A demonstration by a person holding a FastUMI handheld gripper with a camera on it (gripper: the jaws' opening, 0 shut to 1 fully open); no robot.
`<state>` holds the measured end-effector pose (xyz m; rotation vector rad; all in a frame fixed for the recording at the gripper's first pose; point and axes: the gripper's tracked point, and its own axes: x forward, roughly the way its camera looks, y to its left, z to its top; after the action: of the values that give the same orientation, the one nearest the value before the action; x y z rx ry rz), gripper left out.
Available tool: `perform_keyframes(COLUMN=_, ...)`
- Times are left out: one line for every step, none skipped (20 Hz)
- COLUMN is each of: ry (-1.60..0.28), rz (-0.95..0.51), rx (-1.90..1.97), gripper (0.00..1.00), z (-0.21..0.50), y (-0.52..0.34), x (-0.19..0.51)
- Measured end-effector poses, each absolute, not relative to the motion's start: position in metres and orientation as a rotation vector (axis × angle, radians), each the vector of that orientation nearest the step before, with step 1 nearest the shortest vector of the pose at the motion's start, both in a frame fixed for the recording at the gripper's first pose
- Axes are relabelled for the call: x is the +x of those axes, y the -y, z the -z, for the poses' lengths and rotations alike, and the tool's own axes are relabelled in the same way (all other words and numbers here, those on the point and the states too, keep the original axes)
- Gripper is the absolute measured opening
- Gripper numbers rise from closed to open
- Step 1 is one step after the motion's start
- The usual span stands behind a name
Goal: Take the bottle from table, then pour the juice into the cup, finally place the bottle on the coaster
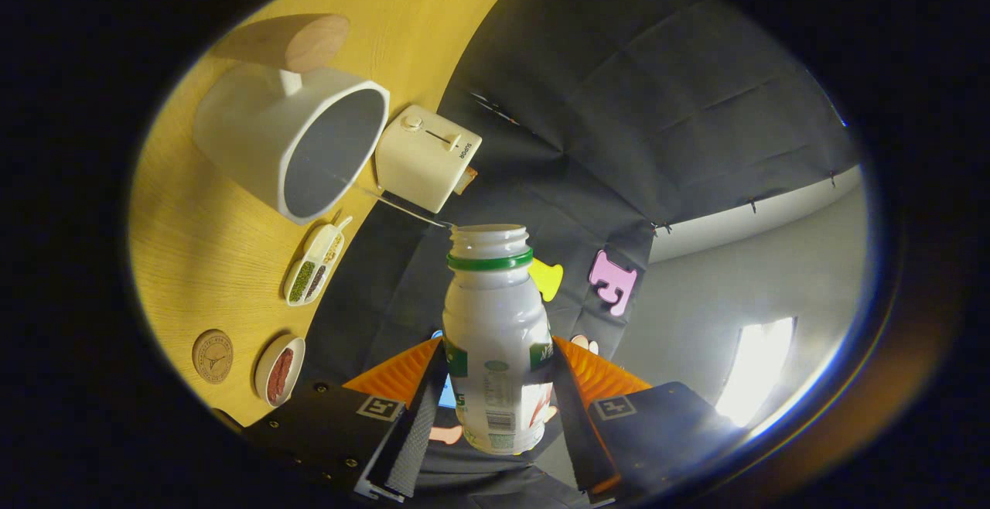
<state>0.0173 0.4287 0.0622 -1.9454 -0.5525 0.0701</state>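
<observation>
My gripper (pixel 497 385) is shut on a white plastic bottle (pixel 495 323) with a green neck ring and no cap. Both fingers press on the bottle's sides near its base. The whole view is rolled sideways, so the wooden table (pixel 193 261) stands up along the left. On it lies a large white cup (pixel 290 141) with a wooden handle, its dark mouth facing the bottle's open mouth (pixel 489 234). The bottle mouth is apart from the cup, below and beside its rim. A round wooden coaster (pixel 212 355) sits on the table, near the fingers' side.
A cream toaster (pixel 427 157) stands beside the cup. A small divided dish with beans (pixel 313 265) and a small white bowl with red contents (pixel 279 370) rest between the cup and the coaster. The booth's black cloth and a grey wall lie beyond.
</observation>
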Motion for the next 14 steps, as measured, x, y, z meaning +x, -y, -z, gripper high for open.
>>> perform_keyframes(ry=0.56, rz=-0.072, rx=-1.955, gripper=0.74, z=-0.062, y=-0.431, x=0.017)
perform_keyframes(ry=0.569, rz=-0.074, rx=-1.968, gripper=0.74, z=-0.062, y=-0.432, x=0.017)
perform_keyframes(ry=0.579, rz=-0.073, rx=-1.98, gripper=0.74, z=-0.062, y=-0.435, x=0.016)
perform_keyframes(ry=0.587, rz=-0.073, rx=-1.989, gripper=0.74, z=-0.062, y=-0.436, x=0.016)
perform_keyframes(ry=0.597, rz=-0.073, rx=-1.998, gripper=0.74, z=-0.061, y=-0.437, x=0.014)
perform_keyframes(ry=0.607, rz=-0.071, rx=-2.009, gripper=0.73, z=-0.06, y=-0.437, x=0.013)
perform_keyframes(ry=0.613, rz=-0.073, rx=-2.017, gripper=0.74, z=-0.058, y=-0.437, x=0.011)
perform_keyframes(ry=0.617, rz=-0.076, rx=-2.025, gripper=0.73, z=-0.056, y=-0.438, x=0.011)
perform_keyframes(ry=0.622, rz=-0.076, rx=-2.031, gripper=0.74, z=-0.055, y=-0.439, x=0.012)
perform_keyframes(ry=0.627, rz=-0.077, rx=-2.039, gripper=0.74, z=-0.055, y=-0.44, x=0.013)
perform_keyframes(ry=0.633, rz=-0.08, rx=-2.046, gripper=0.74, z=-0.054, y=-0.441, x=0.013)
perform_keyframes(ry=0.637, rz=-0.083, rx=-2.052, gripper=0.74, z=-0.053, y=-0.442, x=0.012)
perform_keyframes(ry=0.641, rz=-0.085, rx=-2.058, gripper=0.74, z=-0.054, y=-0.442, x=0.011)
perform_keyframes(ry=0.645, rz=-0.084, rx=-2.064, gripper=0.73, z=-0.053, y=-0.443, x=0.01)
